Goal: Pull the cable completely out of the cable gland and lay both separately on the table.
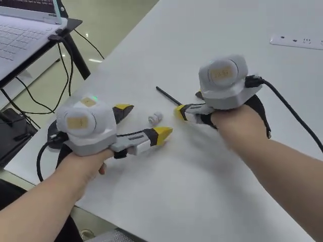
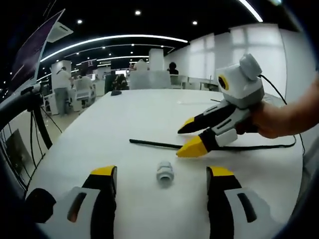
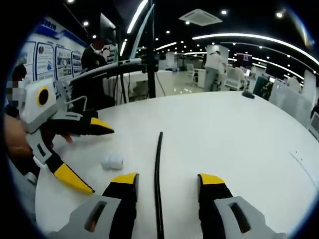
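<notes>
Head view, with both gripper views. Left gripper (image 1: 144, 121): jaws released and spread wide, yellow tips close to the white counter (image 1: 212, 30), grasping nothing. Cable gland (image 1: 155, 118): small, pale, lying on the counter just ahead of the gap between the left jaws, touching neither. Right gripper (image 1: 182, 110): jaws likewise released, parted, grasping nothing. Cable (image 1: 167, 95): thin, black, straight, lying flat on the counter. Near end running in between the right jaws in the right gripper view, clear of both tips; far end pointing away from the person. Cable and gland fully separated, near each other but apart, gland on the left-gripper side of the cable. Tips of the two grippers angled toward one another across the gland. Beyond: laptop (image 1: 20, 27) on a stand left of the counter; white power strip (image 1: 297, 41) at the counter's far right.
</notes>
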A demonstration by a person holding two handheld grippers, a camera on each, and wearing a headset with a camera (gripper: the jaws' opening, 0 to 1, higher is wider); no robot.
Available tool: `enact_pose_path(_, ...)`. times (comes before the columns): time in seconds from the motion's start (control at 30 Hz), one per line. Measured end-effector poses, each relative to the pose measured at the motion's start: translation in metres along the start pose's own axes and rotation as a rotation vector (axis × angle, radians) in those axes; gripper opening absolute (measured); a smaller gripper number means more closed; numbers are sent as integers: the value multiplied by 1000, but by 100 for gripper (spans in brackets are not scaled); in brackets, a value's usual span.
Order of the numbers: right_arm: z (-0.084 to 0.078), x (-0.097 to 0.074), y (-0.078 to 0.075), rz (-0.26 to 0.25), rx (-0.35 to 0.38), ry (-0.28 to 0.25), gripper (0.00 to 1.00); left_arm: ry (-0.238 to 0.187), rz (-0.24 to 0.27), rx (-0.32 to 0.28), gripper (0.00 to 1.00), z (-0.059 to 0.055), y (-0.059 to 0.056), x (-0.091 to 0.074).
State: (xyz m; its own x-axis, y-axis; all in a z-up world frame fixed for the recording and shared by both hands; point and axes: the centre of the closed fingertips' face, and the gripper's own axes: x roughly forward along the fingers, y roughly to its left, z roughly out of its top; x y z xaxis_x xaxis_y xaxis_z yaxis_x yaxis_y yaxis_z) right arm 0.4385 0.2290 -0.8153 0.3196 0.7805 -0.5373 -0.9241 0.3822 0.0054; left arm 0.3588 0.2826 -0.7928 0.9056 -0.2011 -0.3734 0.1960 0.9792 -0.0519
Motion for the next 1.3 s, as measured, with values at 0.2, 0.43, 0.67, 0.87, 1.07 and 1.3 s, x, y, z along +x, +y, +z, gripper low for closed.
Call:
enact_pose_path(0.2, -14, -45, -31, -55, 55, 31, 99, 24, -102, -3, 100, 9, -30, 1)
enact_pose_path(0.43, -41, -156, -81, -172, 87, 42, 99, 1, -130, 44, 100, 45, -54, 2)
enact_pose_path(0.67, -86, -288, -113, -318, 17, 129, 99, -99, -207, 72, 100, 87, -107, 0)
enact_pose_path(0.87, -130, -368, -138, -451, 48, 183, 99, -61, -260, 60, 100, 91, -146, 3)
enact_pose_path(1.07, -140, -414, -124, -503, 249, 44, 99, -69, -276, 119, 100, 101, -170, -7)
enact_pose_path(1.3, -142, -423, -96, -545, 345, -87, 91, -76, -274, 115, 100, 103, -171, -17)
